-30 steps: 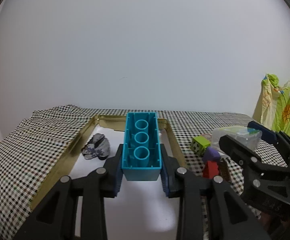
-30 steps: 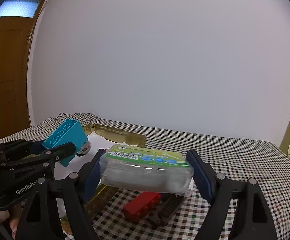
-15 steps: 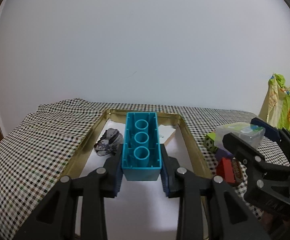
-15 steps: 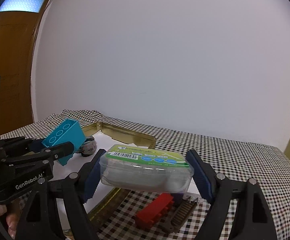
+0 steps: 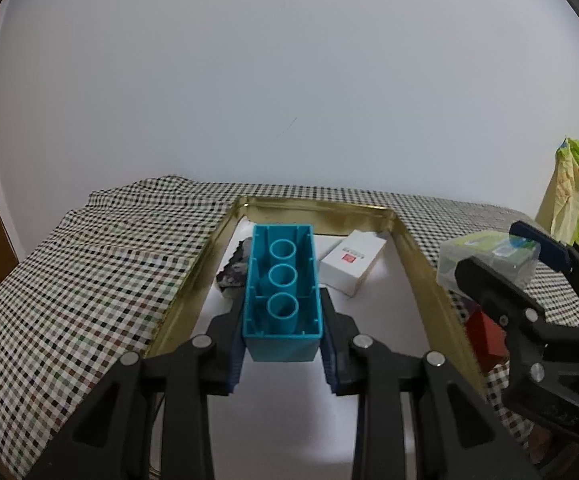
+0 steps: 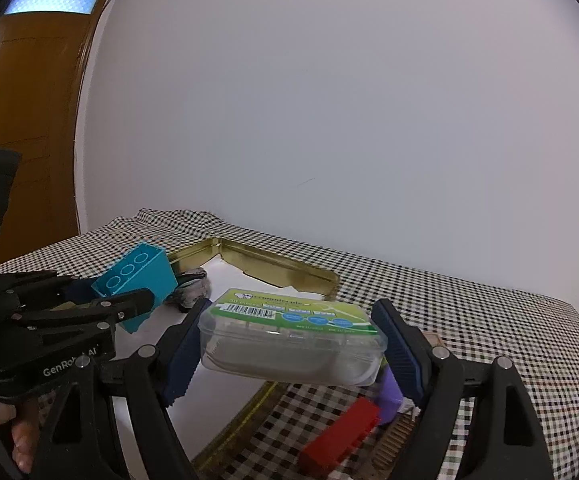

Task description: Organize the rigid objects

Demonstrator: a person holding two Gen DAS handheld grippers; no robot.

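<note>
- Gripping a hollow teal plastic building brick point(image 5: 282, 292), the left tongs point(image 5: 283, 354) hold it above the gold-rimmed metal tray point(image 5: 421, 256), near a white box point(image 5: 352, 261).
- The right tongs point(image 6: 291, 354), spread wide, clamp a clear green-labelled plastic container point(image 6: 291, 340) over the tray's right edge, above a red brick point(image 6: 339, 438).

Both wrist cameras look forward and slightly down along their jaws, close over the checked table point(image 5: 89, 280). Both views share the gold tray point(image 5: 317, 208), and each sees the other's gripper.
</note>
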